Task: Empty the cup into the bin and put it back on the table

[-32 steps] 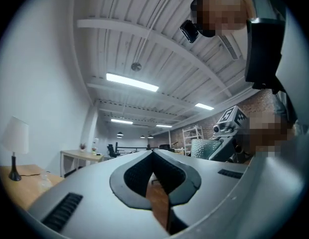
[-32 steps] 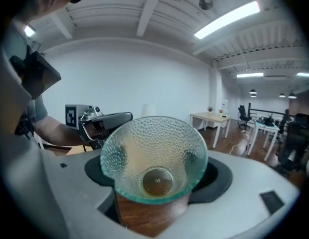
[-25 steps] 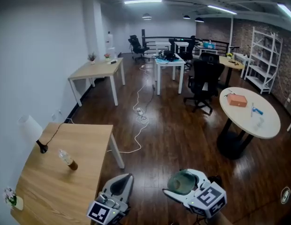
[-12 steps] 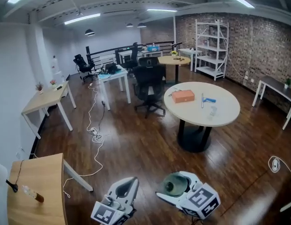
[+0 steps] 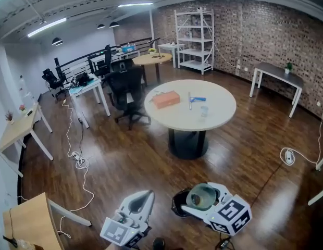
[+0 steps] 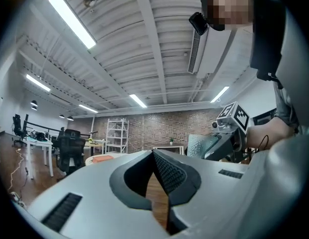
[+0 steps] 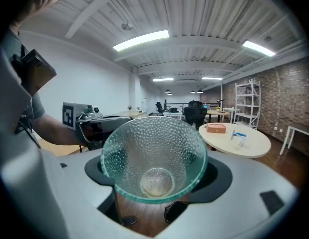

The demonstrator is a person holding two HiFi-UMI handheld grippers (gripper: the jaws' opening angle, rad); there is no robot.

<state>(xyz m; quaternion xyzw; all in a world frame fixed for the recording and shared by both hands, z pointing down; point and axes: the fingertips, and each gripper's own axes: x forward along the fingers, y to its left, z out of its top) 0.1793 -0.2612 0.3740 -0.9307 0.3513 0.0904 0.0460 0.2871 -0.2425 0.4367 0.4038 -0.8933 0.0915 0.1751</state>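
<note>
A dimpled green-tinted glass cup (image 5: 202, 196) sits between the jaws of my right gripper (image 5: 194, 202), which is shut on it, low in the head view. In the right gripper view I look straight into the cup (image 7: 154, 153); I see nothing inside but its round base. A dark bin (image 5: 177, 204) stands on the floor just beneath and left of the cup, mostly hidden. My left gripper (image 5: 143, 198) hangs to the left, shut and holding nothing, its tips touching in the left gripper view (image 6: 154, 154).
A round white table (image 5: 219, 113) with an orange box (image 5: 166, 99) stands ahead on the dark wood floor. A corner of the wooden desk (image 5: 26, 228) shows at bottom left. An office chair (image 5: 127, 90), cables (image 5: 289, 155) and shelving (image 5: 195, 38) lie further off.
The head view has swung right: the wooden desk slid off to the left, the round table came to the centre, and the bin appeared under the cup. Both grippers kept their grip.
</note>
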